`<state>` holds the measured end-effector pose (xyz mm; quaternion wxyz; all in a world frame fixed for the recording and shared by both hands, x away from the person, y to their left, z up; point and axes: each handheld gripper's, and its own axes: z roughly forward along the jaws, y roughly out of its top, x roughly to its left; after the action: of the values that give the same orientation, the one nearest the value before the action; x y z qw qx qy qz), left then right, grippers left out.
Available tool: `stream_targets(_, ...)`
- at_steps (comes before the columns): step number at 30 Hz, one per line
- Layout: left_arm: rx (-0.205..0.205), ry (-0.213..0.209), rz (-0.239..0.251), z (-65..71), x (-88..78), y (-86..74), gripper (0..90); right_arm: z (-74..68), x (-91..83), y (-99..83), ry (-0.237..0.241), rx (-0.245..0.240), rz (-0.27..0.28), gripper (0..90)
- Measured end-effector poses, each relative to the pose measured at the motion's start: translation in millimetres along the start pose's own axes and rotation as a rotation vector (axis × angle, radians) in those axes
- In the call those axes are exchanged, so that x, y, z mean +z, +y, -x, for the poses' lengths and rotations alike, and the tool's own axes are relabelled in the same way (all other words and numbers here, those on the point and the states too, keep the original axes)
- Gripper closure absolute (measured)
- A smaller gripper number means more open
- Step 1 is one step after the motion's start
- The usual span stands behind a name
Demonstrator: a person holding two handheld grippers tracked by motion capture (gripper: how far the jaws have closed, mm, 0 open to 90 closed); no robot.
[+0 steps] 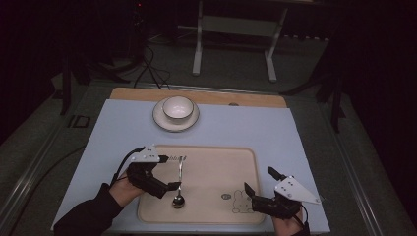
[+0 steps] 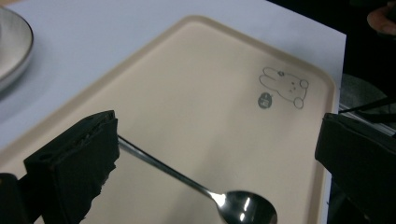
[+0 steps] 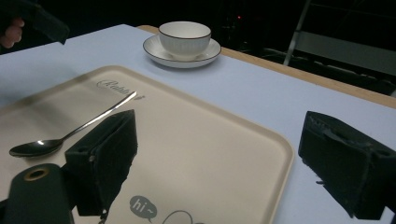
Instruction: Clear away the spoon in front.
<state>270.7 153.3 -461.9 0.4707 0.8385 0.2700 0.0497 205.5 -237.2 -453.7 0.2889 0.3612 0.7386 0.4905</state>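
A metal spoon [image 1: 180, 179] lies on the beige tray [image 1: 221, 167], bowl end toward the front edge. My left gripper [image 1: 171, 172] is open at the tray's left side, its jaws standing either side of the spoon's handle. In the left gripper view the spoon [image 2: 187, 179] runs from behind the left jaw to its shiny bowl, and the left gripper [image 2: 219, 135] holds nothing. My right gripper [image 1: 259, 179] is open over the tray's front right corner, near a rabbit drawing [image 1: 242, 200]. The right gripper [image 3: 224, 154] is empty, with the spoon [image 3: 70, 133] lying to its left.
A white cup [image 1: 177, 108] stands on a saucer [image 1: 160, 120] at the back of the pale blue mat [image 1: 275, 132]. A wooden table edge [image 1: 246, 98] runs behind it. Beyond are a dark floor, cables and a metal stand [image 1: 233, 39].
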Motion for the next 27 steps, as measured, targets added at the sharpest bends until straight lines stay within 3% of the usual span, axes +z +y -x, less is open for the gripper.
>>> stream_targets(10, -0.024, 0.03, 0.05, -1.4, -2.1, -16.2, 0.3, -0.5, 0.7, -0.3, -0.001, 0.0, -0.005, 11.6)
stream_targets(14, -0.047, 0.026, 0.084, -3.5, -3.2, -23.9, 0.4, -0.1, 0.4, -0.5, 0.002, 0.001, -0.005, 11.6)
stream_targets(16, -0.052, 0.044, 0.108, -3.2, -1.8, -27.8, 0.4, 0.6, 0.7, -0.5, 0.001, 0.006, -0.007, 11.6)
stream_targets(23, 0.019, 0.046, 0.088, 2.2, 5.5, -30.2, 0.3, -0.3, 2.3, -0.9, 0.012, 0.0, -0.013, 11.6)
stream_targets(27, 0.005, 0.021, 0.097, 0.9, 6.2, -31.9, 0.4, 0.6, 2.4, -1.4, 0.016, 0.008, -0.017, 11.6)
